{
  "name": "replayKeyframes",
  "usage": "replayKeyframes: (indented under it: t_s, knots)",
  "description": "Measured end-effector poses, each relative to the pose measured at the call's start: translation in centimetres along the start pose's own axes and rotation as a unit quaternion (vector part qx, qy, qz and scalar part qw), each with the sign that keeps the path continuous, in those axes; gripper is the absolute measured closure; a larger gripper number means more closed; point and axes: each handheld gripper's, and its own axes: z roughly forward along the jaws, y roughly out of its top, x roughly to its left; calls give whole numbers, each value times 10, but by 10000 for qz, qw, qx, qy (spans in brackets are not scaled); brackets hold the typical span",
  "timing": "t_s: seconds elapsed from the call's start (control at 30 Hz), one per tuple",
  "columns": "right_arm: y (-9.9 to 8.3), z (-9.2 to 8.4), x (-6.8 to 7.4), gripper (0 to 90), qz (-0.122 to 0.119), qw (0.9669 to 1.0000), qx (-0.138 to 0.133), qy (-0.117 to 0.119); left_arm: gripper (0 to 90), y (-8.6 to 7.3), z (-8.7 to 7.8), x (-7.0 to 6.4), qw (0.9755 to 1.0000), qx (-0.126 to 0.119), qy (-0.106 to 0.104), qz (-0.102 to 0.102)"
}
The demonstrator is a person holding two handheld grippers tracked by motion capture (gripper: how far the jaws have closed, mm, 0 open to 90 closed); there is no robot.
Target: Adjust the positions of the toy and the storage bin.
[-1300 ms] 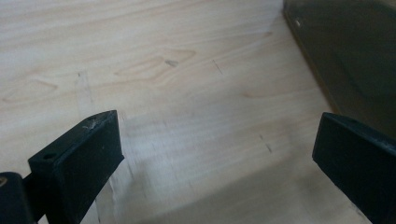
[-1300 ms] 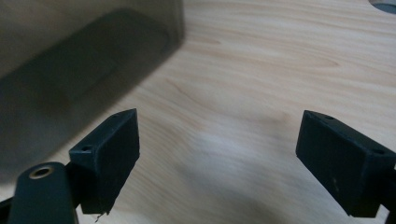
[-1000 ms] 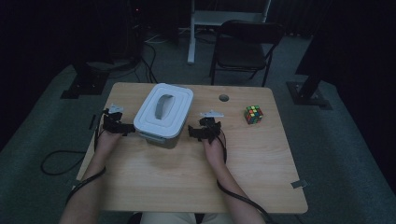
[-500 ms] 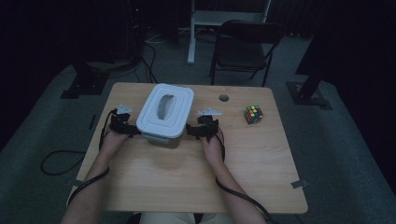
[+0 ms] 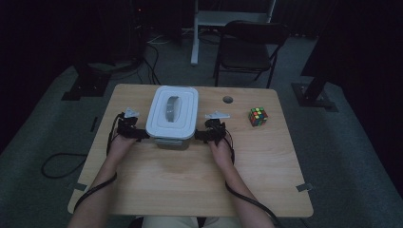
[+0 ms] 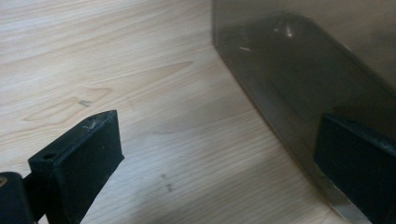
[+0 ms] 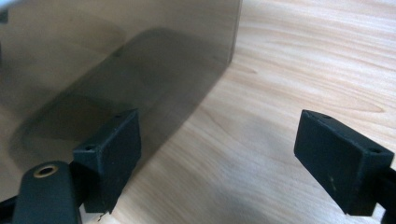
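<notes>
High view: the left claw [image 5: 140,134] and right claw [image 5: 199,136] stand released at the two sides of the box [image 5: 172,114], which sits on the bench [image 5: 190,180] between them. Right jaws have just been closing a little, with nothing between them. The box's long axis runs away from the person; both claws are equally near.

Container [image 6: 303,70] top cut off, contents unclear.
</notes>
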Motion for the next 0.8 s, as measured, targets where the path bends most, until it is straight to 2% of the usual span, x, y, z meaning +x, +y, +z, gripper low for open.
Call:
replayKeyframes:
  t_s: [0.1, 0.27, 0.33, 0.5, 0.6, 0.7, 0.73, 0.8]
  knots:
    - [-3, -3, -4, 145, -54, 10000, 57, 36, 21, 0, 3, -8, 9998, 80, 25, 158]
    - [-6, -8, -11, 159, -56, 10000, 60, -9, 22, 1, 6, -18, 9994, 185, -104, 270]
    - [-10, -12, -17, 175, -49, 10000, 28, -70, 21, 4, 8, -27, 9990, 223, -161, 358]
    - [-15, -18, -23, 195, -67, 10000, 7, -47, 22, 6, 12, -36, 9982, 301, -162, 497]
    - [-18, -20, -25, 195, -193, 9998, 78, 52, 21, 6, 12, -37, 9983, 295, -139, 491]
    - [-20, -21, -26, 192, -251, 9995, 153, 97, 21, 3, 12, -37, 9985, 253, -219, 440]
    - [-21, -20, -26, 179, -338, 9990, 280, 106, 20, 2, 13, -37, 9984, 243, -236, 453]
    - [-24, -18, -27, 145, -378, 9986, 327, 142, 20, -2, 16, -35, 9986, 233, -201, 441]
